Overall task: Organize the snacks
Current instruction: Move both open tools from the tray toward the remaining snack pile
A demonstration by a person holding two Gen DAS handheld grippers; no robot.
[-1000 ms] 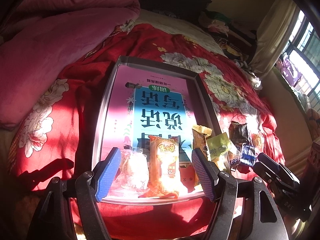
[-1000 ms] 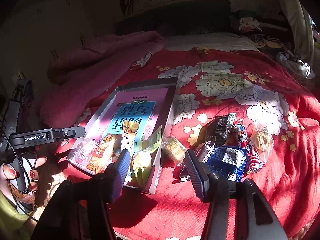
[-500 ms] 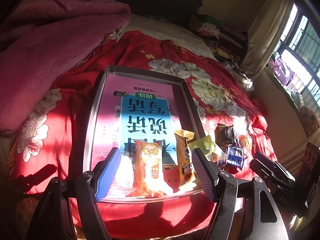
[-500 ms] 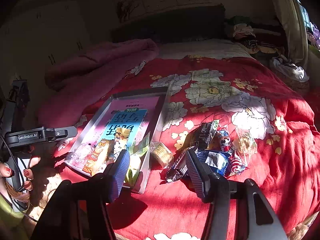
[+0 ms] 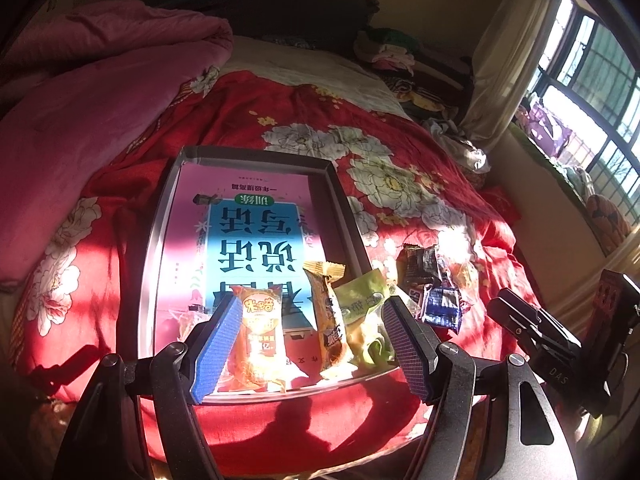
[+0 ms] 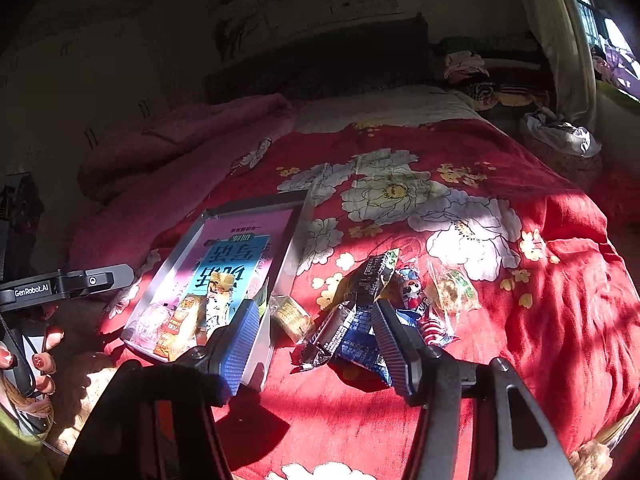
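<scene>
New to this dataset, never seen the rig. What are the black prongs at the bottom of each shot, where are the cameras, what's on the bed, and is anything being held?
No robot here: a person holds a two-finger gripper in each hand, and a fisheye camera on each one looks forward along its fingers. The prongs are those fingers. The left view shows the left gripper; the right view shows the right gripper. Both are open and hold nothing.

On the red floral blanket lies a metal tray with a book inside. Along the tray's near end lie an orange snack pack, a brown snack bar and a green packet. A loose snack pile sits on the blanket to the right of the tray.
</scene>
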